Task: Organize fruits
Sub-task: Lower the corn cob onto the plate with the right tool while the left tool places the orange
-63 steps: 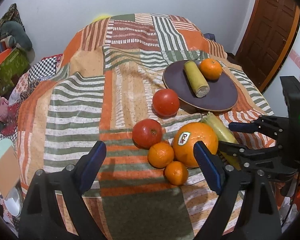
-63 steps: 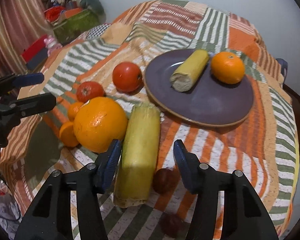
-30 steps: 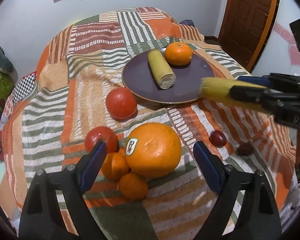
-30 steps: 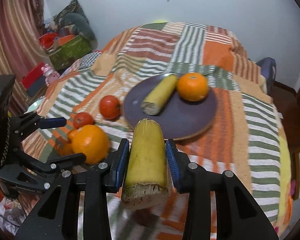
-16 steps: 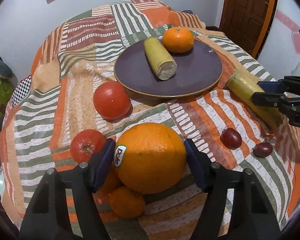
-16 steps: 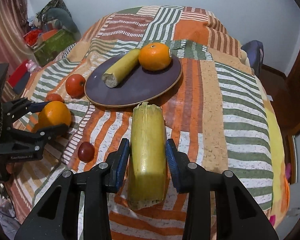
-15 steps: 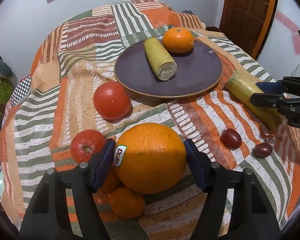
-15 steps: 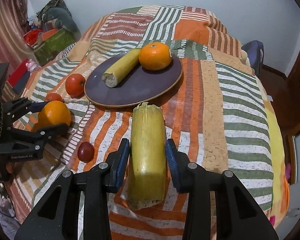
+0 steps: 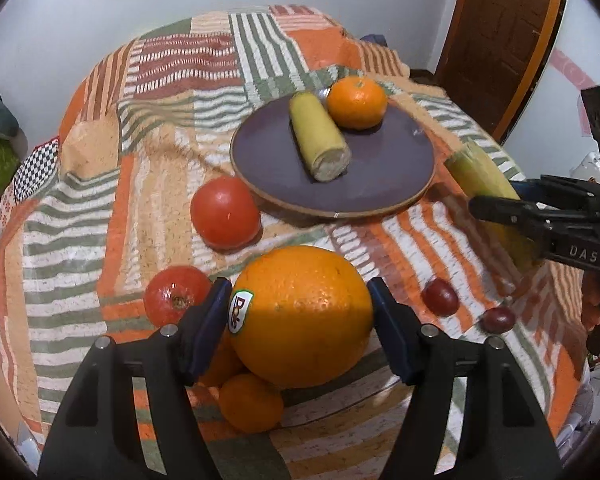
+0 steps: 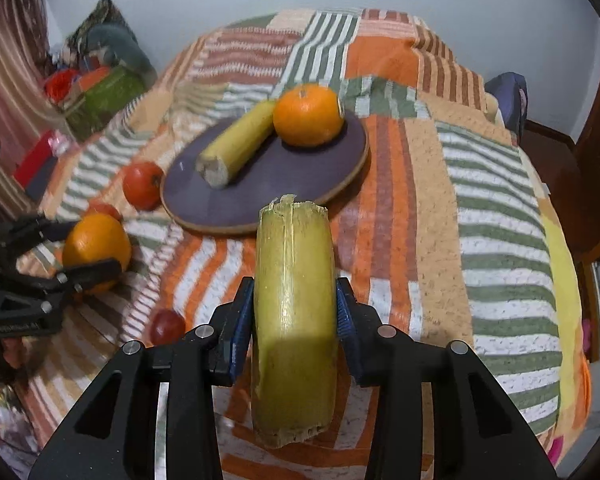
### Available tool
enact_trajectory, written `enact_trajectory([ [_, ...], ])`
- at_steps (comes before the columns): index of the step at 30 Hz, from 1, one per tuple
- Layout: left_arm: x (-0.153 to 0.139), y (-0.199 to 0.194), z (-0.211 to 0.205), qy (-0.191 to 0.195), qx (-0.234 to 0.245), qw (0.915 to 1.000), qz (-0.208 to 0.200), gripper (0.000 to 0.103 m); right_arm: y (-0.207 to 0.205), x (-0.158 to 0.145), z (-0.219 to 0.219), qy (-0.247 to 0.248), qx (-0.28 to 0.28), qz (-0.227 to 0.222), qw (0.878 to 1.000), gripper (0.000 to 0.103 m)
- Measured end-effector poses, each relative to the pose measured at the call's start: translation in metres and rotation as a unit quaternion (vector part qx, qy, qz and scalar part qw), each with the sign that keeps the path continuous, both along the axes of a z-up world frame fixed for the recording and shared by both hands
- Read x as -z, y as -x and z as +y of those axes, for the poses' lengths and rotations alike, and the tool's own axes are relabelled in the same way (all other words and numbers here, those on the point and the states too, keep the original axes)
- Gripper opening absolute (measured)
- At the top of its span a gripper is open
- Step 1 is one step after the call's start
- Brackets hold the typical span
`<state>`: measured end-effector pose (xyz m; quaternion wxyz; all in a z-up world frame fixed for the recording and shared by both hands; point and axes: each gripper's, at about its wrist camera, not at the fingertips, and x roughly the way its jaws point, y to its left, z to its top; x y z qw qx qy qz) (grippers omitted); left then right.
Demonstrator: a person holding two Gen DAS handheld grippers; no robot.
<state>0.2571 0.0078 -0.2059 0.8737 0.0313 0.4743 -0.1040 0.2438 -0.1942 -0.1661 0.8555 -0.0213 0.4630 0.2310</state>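
Observation:
My left gripper [image 9: 300,326] is shut on a large orange [image 9: 301,314] with a Dole sticker, held just above the striped cloth. My right gripper [image 10: 295,318] is shut on a yellow-green banana piece [image 10: 294,300] and holds it just right of the dark purple plate [image 10: 300,160]; this piece also shows in the left wrist view [image 9: 487,196]. On the plate [image 9: 379,168] lie another banana piece [image 9: 317,136] and a mandarin [image 9: 355,102].
Two tomatoes [image 9: 224,212] [image 9: 176,294] and small mandarins [image 9: 250,402] lie left of and under the held orange. Two dark grapes [image 9: 439,296] [image 9: 497,319] lie at the right. Boxes and clutter [image 10: 100,92] sit beyond the table's far left edge.
My left gripper has closed on the large orange and lifted it slightly. My right gripper has carried the banana piece closer to the plate's right rim.

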Motion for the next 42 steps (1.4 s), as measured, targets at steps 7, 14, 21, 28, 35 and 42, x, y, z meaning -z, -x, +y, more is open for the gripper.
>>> enact_trajectory([
  [7,-0.020,-0.021,-0.006,0.003,-0.013,0.9994,-0.032,0.068,-0.017,-0.028,0.018,-0.019,-0.005,-0.034,0.999,0.036],
  [14,-0.031,-0.054,-0.006,0.009,-0.016,0.9990,-0.041,0.068,-0.042,-0.034,0.040,-0.025,-0.016,-0.048,0.998,0.036],
  [21,-0.022,-0.089,-0.005,0.010,-0.024,0.9991,-0.033,0.068,-0.066,-0.027,0.056,-0.012,-0.026,-0.054,0.998,0.036],
  [28,-0.006,-0.120,-0.003,-0.003,-0.021,0.9996,-0.016,0.068,-0.083,-0.016,0.059,0.008,-0.031,-0.061,0.998,0.036],
  [35,0.005,-0.141,-0.003,0.003,-0.019,0.9998,0.003,0.069,-0.092,-0.011,0.057,-0.013,-0.029,-0.068,0.997,0.036],
  [42,0.010,-0.150,0.007,0.045,-0.034,0.9980,0.026,0.069,-0.095,-0.008,0.061,-0.005,-0.038,-0.071,0.997,0.038],
])
